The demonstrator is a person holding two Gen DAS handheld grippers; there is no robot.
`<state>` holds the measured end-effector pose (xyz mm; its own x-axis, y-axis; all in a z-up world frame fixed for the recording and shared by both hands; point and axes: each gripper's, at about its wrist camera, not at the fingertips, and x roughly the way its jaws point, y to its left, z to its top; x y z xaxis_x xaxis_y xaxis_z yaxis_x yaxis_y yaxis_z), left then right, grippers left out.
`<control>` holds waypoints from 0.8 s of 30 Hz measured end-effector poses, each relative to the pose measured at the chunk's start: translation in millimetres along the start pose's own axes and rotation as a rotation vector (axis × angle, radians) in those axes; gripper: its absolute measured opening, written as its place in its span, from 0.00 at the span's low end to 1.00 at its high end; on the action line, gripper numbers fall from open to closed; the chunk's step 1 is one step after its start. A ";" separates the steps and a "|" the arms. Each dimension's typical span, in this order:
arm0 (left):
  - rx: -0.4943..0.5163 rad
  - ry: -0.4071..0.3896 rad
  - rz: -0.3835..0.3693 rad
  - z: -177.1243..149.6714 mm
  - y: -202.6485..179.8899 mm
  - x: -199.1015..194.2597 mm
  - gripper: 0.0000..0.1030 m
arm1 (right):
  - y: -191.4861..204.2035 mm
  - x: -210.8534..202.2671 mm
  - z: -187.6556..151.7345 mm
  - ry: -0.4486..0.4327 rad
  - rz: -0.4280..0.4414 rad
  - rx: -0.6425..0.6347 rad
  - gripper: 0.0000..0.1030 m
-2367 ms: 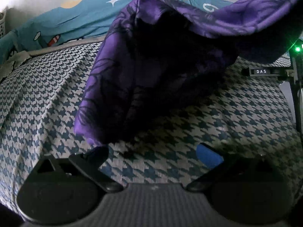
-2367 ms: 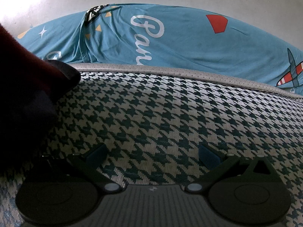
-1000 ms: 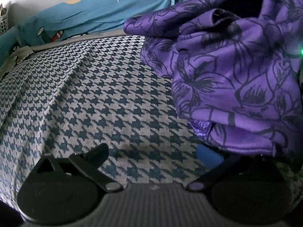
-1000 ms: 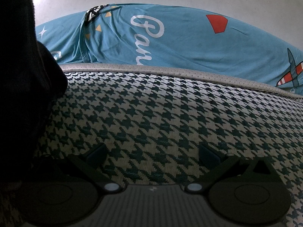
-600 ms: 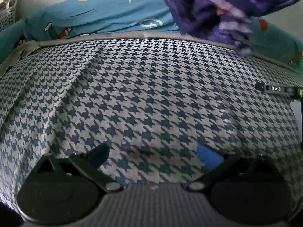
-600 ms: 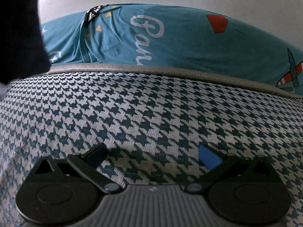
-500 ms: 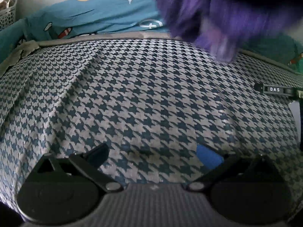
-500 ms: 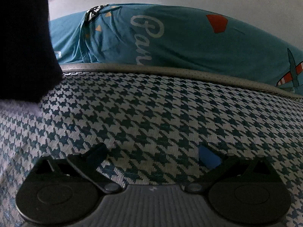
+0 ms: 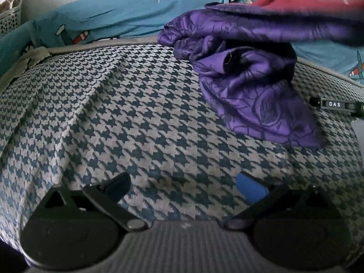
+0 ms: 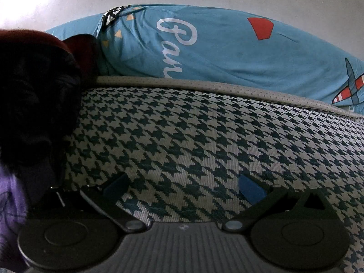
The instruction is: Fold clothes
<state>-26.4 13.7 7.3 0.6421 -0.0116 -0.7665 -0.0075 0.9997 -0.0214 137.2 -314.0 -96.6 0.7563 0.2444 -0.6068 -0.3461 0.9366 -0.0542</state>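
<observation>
A purple garment (image 9: 254, 84) with a dark flower print lies bunched on the houndstooth cover (image 9: 136, 118), ahead and to the right in the left wrist view. A red sleeve (image 9: 295, 0) reaches over it from the right, blurred. My left gripper (image 9: 184, 186) rests open low over the cover, nothing between its fingers, well short of the garment. My right gripper (image 10: 184, 186) is open too, over bare houndstooth. At its left edge a dark, shadowed mass (image 10: 34, 104) with a red sleeve (image 10: 79, 47) fills the view, and a bit of purple cloth (image 10: 11, 204) shows below.
A teal printed duvet (image 10: 227, 52) lies rolled along the far side by the white wall. A grey mattress border (image 10: 204, 86) runs in front of it. A black bar marked DAS (image 9: 334, 104) stands at the right edge. A white basket (image 9: 9, 16) sits far left.
The purple garment was swung up through the air by the person's hand and has now come down bunched on the cover at the right. Both grippers stayed in place, open.
</observation>
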 end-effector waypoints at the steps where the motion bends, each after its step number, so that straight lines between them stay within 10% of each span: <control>1: 0.005 0.000 0.004 -0.5 -1.0 0.5 1.00 | 0.3 0.1 -0.1 0.000 0.000 0.000 1.00; 24: -0.131 -0.066 0.108 9.4 43.6 -17.8 1.00 | 3.4 -2.5 2.3 -0.001 -0.001 0.000 1.00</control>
<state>-31.0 57.7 26.0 0.6811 0.1012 -0.7252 -0.1764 0.9839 -0.0283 135.4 -310.9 -93.4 0.7569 0.2439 -0.6063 -0.3457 0.9367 -0.0548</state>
